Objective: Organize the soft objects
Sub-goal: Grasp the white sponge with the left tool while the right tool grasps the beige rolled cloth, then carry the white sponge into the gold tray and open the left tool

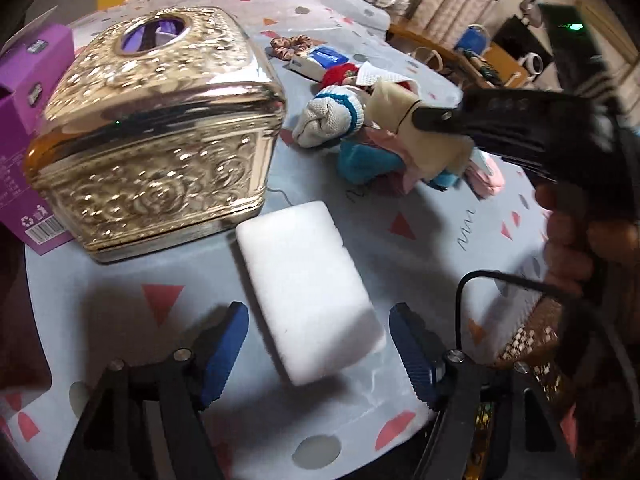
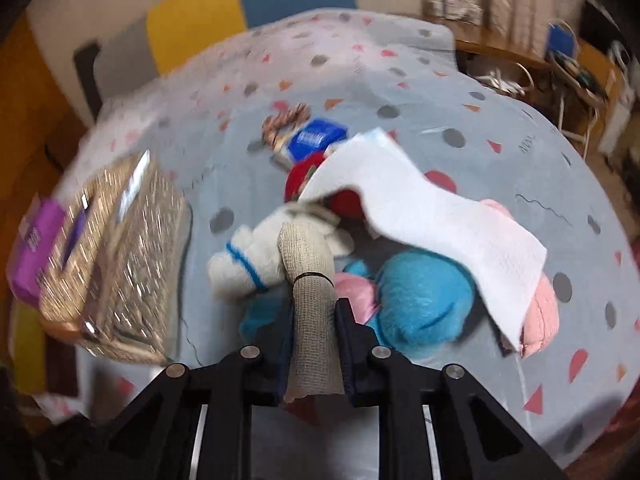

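Your right wrist view is motion-smeared: gold box [image 2: 116,264] at left and blue packet [image 2: 316,138] print unreadable. White tissue [image 2: 420,216] hides most of the red plush [image 2: 304,178] and pink plush [image 2: 540,308]. In your left wrist view, the purple carton [image 1: 28,92] is cut by the left edge, partly behind the gold box.

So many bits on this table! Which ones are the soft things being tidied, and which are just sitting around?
Part of the job:
- beige cloth roll, clamped in the right gripper
- white sponge block, lying between the open fingers of the left gripper
- pile of plush toys
- paper towel
- scrunchie

Just lying about:
- gold tissue box
- purple carton
- blue packet
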`<state>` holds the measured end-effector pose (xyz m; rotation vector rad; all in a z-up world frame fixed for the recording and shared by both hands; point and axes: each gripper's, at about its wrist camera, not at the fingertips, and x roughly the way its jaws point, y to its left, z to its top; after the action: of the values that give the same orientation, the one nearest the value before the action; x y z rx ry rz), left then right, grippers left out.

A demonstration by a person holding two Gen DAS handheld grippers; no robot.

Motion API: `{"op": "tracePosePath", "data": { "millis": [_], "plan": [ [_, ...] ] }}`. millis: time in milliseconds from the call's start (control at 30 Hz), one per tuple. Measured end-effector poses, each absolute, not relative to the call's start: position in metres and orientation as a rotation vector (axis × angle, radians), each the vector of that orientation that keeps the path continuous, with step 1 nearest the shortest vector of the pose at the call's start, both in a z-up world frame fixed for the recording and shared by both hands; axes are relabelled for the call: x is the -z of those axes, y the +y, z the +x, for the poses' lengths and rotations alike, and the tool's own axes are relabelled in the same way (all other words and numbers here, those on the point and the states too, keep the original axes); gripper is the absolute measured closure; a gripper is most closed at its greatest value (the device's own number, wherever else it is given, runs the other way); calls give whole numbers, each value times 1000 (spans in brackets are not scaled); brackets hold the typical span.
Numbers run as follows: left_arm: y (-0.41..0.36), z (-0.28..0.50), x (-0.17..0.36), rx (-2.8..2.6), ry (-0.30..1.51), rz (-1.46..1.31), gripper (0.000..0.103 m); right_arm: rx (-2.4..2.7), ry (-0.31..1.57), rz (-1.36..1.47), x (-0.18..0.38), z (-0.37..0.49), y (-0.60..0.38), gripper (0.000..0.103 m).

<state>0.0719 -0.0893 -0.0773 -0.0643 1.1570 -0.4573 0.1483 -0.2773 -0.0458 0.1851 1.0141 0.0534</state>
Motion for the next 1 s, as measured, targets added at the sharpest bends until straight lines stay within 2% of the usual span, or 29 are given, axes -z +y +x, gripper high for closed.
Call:
{"op": "tracePosePath", "data": {
  "millis": [133, 267, 500, 767, 1000],
  "plan": [
    [-105, 78, 85, 394, 1164, -8, 29, -91, 995, 283, 44, 148, -286, 84],
    [-112, 75, 94, 350, 1110, 98, 39, -90, 999, 257, 44, 148, -280, 84],
    [-104, 62, 93, 400, 1053, 139, 45, -40, 1062, 172, 56, 154, -273, 84],
    [-82, 40, 44, 479, 905, 130, 45, -16, 1110, 138, 66, 156, -270, 84],
    [-93, 65, 2, 510, 843, 94, 45, -22, 1122, 169, 67, 157, -272, 84]
  ]
}}
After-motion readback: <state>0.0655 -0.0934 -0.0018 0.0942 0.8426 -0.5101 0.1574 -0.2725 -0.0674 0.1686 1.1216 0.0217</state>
